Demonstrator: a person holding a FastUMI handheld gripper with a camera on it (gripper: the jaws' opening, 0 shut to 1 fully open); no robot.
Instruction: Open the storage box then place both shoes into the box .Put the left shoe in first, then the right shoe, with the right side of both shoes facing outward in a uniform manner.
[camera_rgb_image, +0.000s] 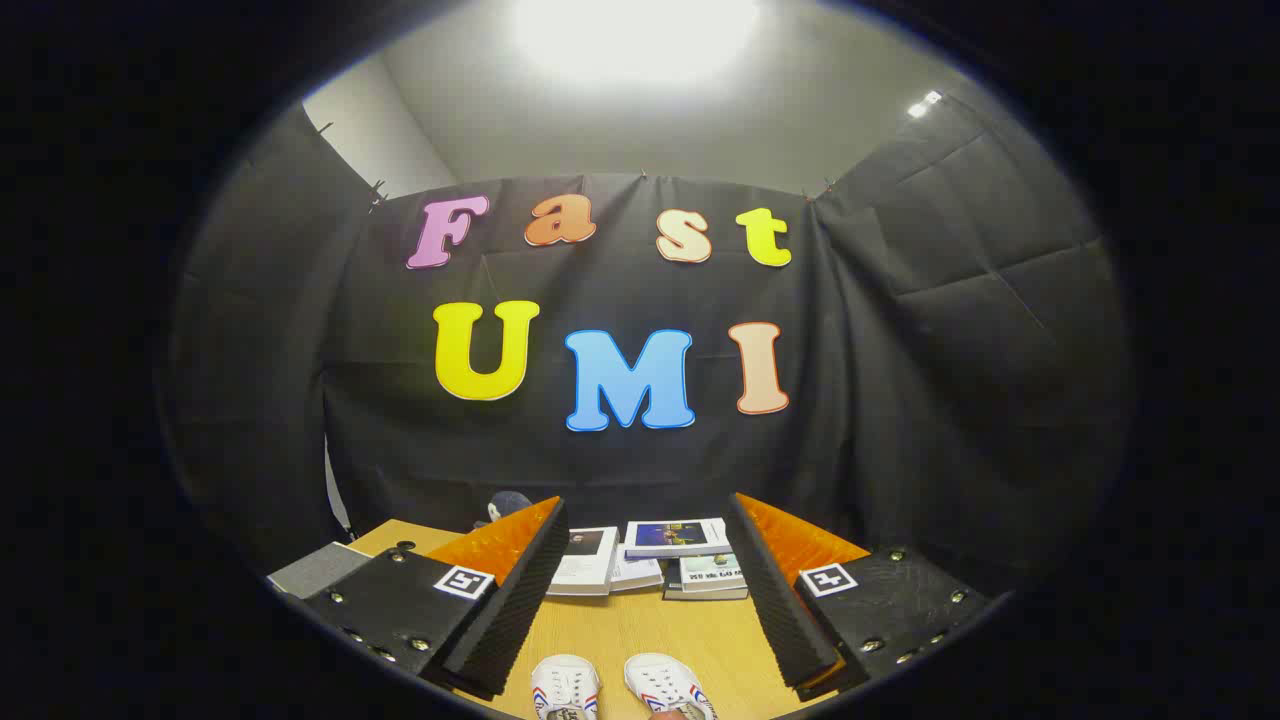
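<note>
Two white shoes with red and blue stripes stand side by side on the wooden table, toes pointing away from me. The left shoe (565, 688) and the right shoe (668, 688) lie low between my fingers, close to me. My gripper (648, 520) is open wide, held above the table, with nothing between its fingers. The left finger (520, 590) and right finger (775, 590) frame the shoes and the books beyond.
Several books and booklets (675, 537) are stacked at the far side of the wooden table (650, 625), against the black cloth wall. A grey flat object (318, 568) lies at the table's far left corner. A dark rounded thing (505, 503) shows behind the left finger.
</note>
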